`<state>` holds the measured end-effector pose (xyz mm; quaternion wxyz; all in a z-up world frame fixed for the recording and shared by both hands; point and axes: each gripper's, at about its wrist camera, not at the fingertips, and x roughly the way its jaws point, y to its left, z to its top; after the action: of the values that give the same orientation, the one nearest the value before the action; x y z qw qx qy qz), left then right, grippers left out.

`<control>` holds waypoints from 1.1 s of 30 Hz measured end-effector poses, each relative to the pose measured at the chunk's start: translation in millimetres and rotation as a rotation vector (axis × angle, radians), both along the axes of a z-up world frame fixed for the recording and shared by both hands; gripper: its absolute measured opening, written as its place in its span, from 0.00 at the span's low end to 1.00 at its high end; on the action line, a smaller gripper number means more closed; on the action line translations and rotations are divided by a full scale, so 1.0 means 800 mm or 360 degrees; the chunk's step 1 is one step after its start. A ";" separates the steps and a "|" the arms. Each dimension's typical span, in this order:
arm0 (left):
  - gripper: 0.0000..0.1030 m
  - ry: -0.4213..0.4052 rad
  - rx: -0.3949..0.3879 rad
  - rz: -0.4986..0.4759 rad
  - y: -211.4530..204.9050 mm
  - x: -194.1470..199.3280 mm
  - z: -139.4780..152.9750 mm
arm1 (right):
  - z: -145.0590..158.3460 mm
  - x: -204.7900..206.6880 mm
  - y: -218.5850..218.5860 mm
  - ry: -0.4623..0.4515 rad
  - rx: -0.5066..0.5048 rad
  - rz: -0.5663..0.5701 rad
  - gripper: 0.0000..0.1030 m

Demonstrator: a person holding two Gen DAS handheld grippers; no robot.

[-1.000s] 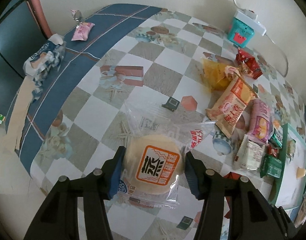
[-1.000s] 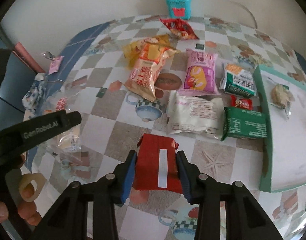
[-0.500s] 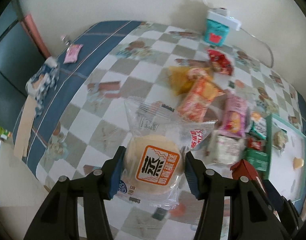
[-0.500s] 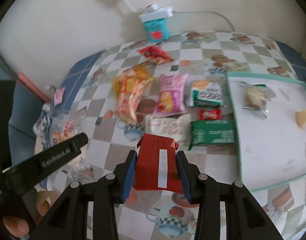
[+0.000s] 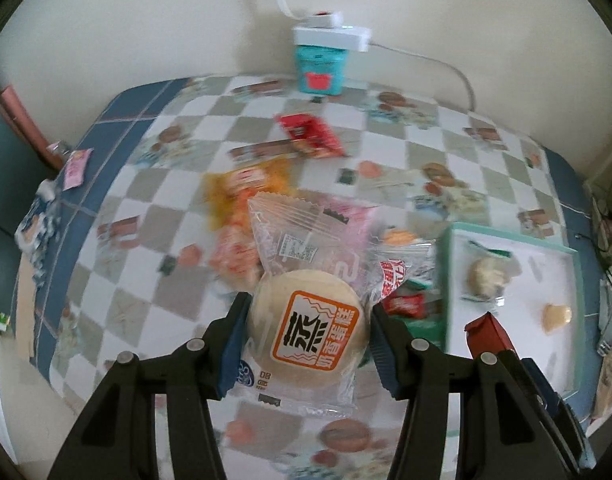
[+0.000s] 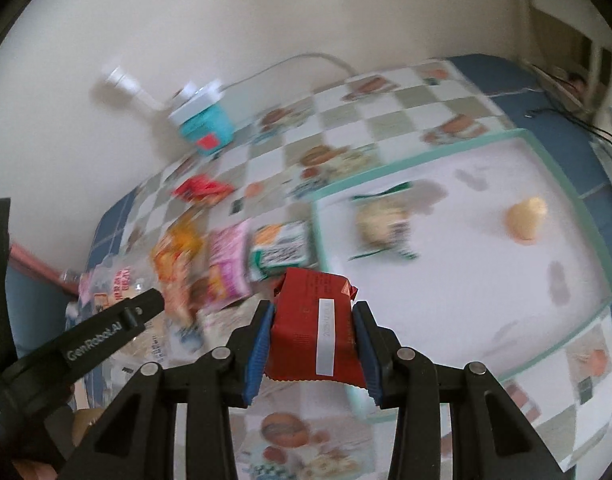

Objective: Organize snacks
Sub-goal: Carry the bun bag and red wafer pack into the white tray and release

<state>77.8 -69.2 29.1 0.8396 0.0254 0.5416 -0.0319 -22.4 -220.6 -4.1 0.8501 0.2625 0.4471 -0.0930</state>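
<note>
Both grippers have carried their loads toward the white, teal-rimmed tray (image 6: 586, 216) at the table's right edge: left gripper (image 5: 308, 344) clamps the clear-wrapped round bun (image 5: 306, 324), right gripper (image 6: 313, 346) the red foil packet (image 6: 318, 340). Best lower both flat onto bare tray, apart.

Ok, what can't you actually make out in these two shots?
- Left wrist view: the round cake packet in the left gripper hides the snacks behind it.
- Both views: motion blur makes the loose snack labels unreadable.
- Right wrist view: the red packet in the right gripper covers the tray's near corner.
</note>
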 end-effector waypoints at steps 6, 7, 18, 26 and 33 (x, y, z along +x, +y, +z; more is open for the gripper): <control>0.55 0.0020 -0.0059 -0.0164 -0.071 0.001 -0.004 | -0.008 -0.019 -0.072 0.0018 0.0022 -0.0216 0.41; 0.55 0.0034 -0.0066 -0.0183 -0.079 0.000 -0.007 | -0.010 -0.024 -0.085 0.0026 0.0018 -0.0256 0.41; 0.56 0.0143 -0.0126 -0.0336 -0.138 -0.020 -0.027 | -0.028 -0.076 -0.165 0.0092 -0.0026 -0.0549 0.41; 0.61 0.0175 -0.0138 -0.0440 -0.161 -0.033 -0.031 | -0.040 -0.080 -0.175 0.0165 -0.0069 -0.0605 0.55; 0.82 0.0192 -0.0142 -0.0292 -0.122 -0.018 -0.033 | -0.049 -0.069 -0.162 0.0234 -0.0110 -0.0563 0.77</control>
<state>63.4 -166.9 2.5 0.7994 0.0355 0.5845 -0.1341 -77.6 -350.0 -43.0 0.7941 0.2999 0.4513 -0.2752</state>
